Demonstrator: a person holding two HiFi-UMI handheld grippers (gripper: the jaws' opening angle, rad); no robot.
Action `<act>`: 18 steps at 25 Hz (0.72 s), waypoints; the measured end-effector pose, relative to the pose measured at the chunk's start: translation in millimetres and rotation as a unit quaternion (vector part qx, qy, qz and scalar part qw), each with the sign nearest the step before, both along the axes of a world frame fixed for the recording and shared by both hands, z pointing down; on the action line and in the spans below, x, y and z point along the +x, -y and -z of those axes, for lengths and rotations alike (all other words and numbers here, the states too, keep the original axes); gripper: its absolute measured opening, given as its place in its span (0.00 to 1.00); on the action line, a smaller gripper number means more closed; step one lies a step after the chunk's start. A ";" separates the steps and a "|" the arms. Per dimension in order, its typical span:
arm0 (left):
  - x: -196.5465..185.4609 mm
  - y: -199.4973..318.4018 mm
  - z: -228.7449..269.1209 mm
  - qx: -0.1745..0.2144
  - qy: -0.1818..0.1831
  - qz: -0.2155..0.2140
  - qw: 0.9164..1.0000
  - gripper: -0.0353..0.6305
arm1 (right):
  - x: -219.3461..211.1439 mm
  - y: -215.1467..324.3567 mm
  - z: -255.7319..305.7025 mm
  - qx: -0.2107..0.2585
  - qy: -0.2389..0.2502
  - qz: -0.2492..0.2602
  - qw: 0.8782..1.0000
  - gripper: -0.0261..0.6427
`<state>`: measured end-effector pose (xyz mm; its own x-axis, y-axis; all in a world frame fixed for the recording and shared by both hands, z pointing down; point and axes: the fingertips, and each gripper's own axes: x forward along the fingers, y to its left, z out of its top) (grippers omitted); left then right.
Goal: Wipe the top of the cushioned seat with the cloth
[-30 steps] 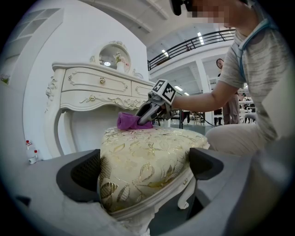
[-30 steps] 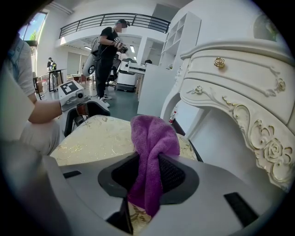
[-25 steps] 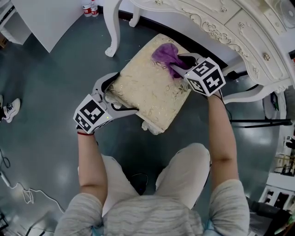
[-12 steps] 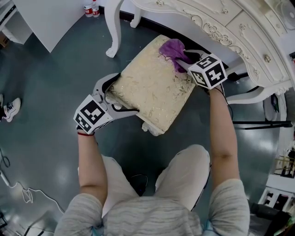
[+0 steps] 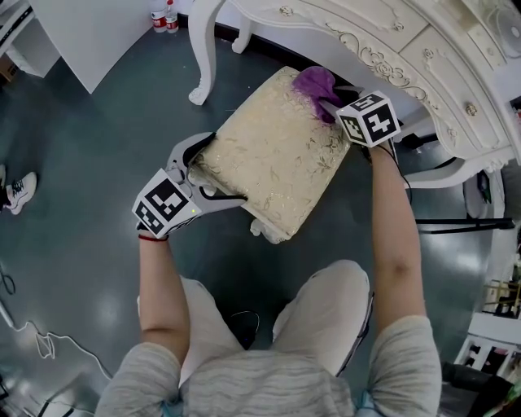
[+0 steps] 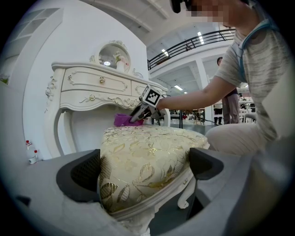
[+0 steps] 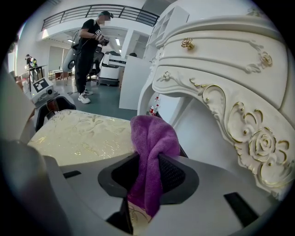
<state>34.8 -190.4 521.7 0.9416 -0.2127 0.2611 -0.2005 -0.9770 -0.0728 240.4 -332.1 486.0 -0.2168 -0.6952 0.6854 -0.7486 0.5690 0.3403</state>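
The cushioned seat [image 5: 273,159] is a cream stool with a gold leaf pattern, standing partly under a white dressing table. My left gripper [image 5: 199,175] holds its near left corner, a jaw on each side of the cushion [image 6: 147,152]. My right gripper [image 5: 338,98] is shut on a purple cloth [image 5: 313,81] at the seat's far corner. The cloth [image 7: 152,138] is pinched between the pads and bulges out ahead of them, resting on the cushion [image 7: 78,133]. In the left gripper view the right gripper [image 6: 140,113] presses the cloth [image 6: 122,120] onto the far edge.
The ornate white dressing table [image 5: 391,49] overhangs the seat's far side, with a curved leg [image 5: 203,57] to the left. Two bottles [image 5: 163,16] and a white panel [image 5: 81,32] stand beyond. A cable [image 5: 41,342] lies on the floor. A person [image 7: 90,55] stands far off.
My right gripper has slid the purple cloth away along the cushion to its far corner. The left gripper has kept its hold on the near corner.
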 end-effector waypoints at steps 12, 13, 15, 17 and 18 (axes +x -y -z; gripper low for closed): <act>1.0 0.3 -0.1 0.000 0.000 -0.001 1.000 0.94 | -5.7 52.2 14.9 0.019 -0.144 -0.029 0.989 0.22; 1.2 0.4 -0.5 0.002 0.001 -0.001 1.000 0.94 | -10.3 55.7 14.8 0.020 -0.151 -0.026 0.988 0.22; 1.4 0.1 -1.5 0.004 0.004 -0.003 1.000 0.94 | -19.6 61.0 16.0 0.023 -0.157 -0.021 0.987 0.22; 1.4 0.0 -2.0 0.005 0.004 -0.003 1.000 0.94 | -27.1 63.9 13.6 0.018 -0.166 -0.016 0.986 0.22; 1.2 0.1 -2.2 0.004 0.004 -0.002 1.000 0.94 | -30.1 65.0 11.1 0.014 -0.177 -0.013 0.984 0.22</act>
